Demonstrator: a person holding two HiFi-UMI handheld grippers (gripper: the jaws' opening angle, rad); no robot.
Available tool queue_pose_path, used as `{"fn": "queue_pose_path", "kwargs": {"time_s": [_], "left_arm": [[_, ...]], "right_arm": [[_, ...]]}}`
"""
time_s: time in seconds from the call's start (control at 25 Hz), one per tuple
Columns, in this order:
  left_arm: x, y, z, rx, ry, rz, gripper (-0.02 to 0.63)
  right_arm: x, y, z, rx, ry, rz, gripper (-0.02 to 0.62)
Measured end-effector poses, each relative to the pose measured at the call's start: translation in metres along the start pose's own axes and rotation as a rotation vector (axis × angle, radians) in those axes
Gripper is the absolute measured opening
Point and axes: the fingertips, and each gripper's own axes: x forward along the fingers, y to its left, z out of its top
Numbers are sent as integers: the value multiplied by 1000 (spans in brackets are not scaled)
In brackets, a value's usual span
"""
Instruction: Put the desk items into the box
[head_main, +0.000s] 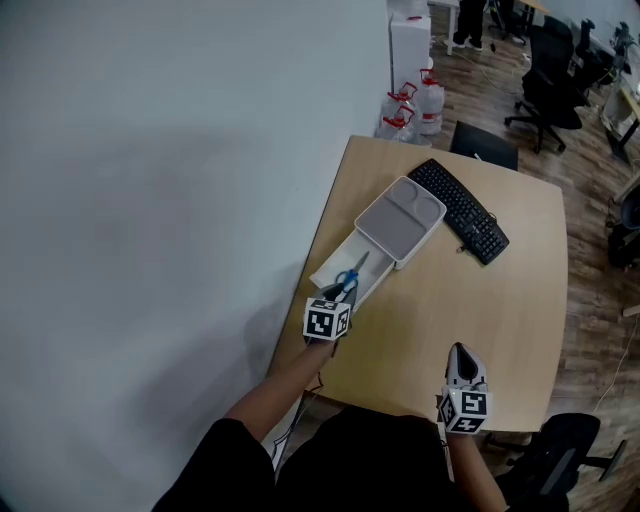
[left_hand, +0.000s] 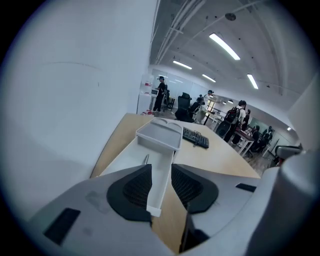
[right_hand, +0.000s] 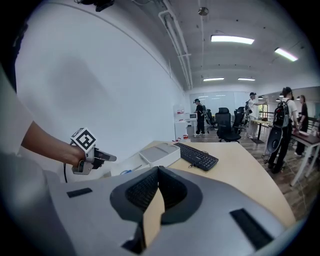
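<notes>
left tongs (left_hand: 161, 172): your jaws stand apart with nothing pinched. The box's near side wall runs up the gap between the pads, and neither pad presses on it.
right tongs (right_hand: 158, 172): your jaws are closed tip to tip with nothing between them. They hang over the table's near edge, well apart from the box.
scissors (head_main: 351, 276): they lie inside the box's uncovered near half, just beyond your left jaws and free of them.
scissors' axis: the long axis follows the box's length. The blue handles are at the near end by your left tongs, and the blades point away toward the lid.
box (head_main: 332, 254): its near end sits by the table's left edge, and its length angles off toward the table's middle.
lid (head_main: 401, 219): the grey lid covers the far half only. This is probably so the near half is open for dropping things in.
keyboard (head_main: 459, 210): it lies just beyond the box's far end, toward the table's far right corner. It looks too long for the open compartment.
table (head_main: 470, 300): nothing else that would go into the box shows on it.
why so: laid lengthwise, the scissors fit the narrow compartment, and the lid could likely slide over them. Your right tongs wait at the near edge, leaving the left tongs room. The packing looks nearly done.
</notes>
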Motion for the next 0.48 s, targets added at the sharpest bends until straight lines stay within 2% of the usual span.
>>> {"fn": "queue_pose_path", "kwargs": {"time_s": [0.24, 0.48], "left_arm": [[-53, -42, 10, -153, -141, -103, 103], [-96, -83, 14, -167, -271, -164, 95]], "right_arm": [[-46, 2, 0, -9, -9, -34, 60], [-66, 1, 0, -6, -19, -50, 60]]}}
